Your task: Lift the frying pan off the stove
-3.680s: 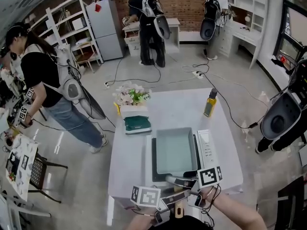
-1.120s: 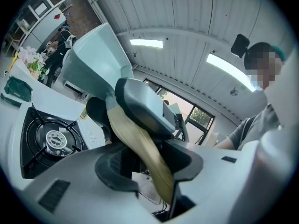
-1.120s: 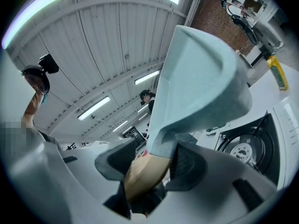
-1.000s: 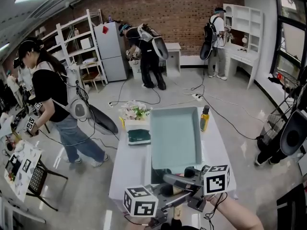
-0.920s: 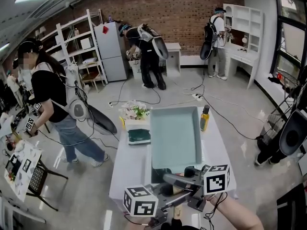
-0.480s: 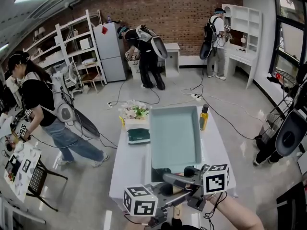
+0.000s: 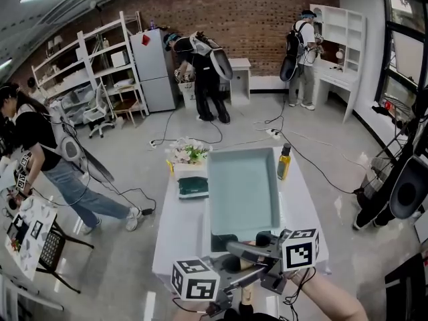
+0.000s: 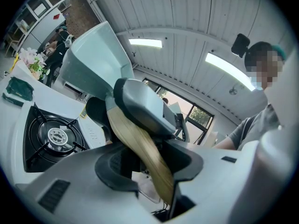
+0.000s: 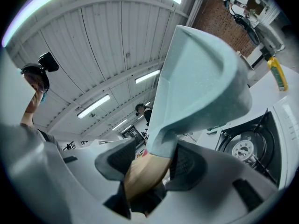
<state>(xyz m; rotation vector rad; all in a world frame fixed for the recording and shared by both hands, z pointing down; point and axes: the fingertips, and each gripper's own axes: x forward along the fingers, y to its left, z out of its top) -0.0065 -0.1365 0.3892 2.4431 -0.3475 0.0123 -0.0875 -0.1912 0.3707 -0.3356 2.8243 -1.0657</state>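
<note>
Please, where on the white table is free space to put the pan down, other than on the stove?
Free: the table strip left of the stove, from the green object to the near edge. Crowded: the flowers at the far left, the yellow bottle at the right. The lifted pan hides the rest.

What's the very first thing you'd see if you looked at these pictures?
The big pale green frying pan, held up in the air over the white table. Both the left claw and the right claw are clamped on its wooden handle, and the black stove below it has a bare burner. Next you'd spot the flowers at the table's far end.
</note>
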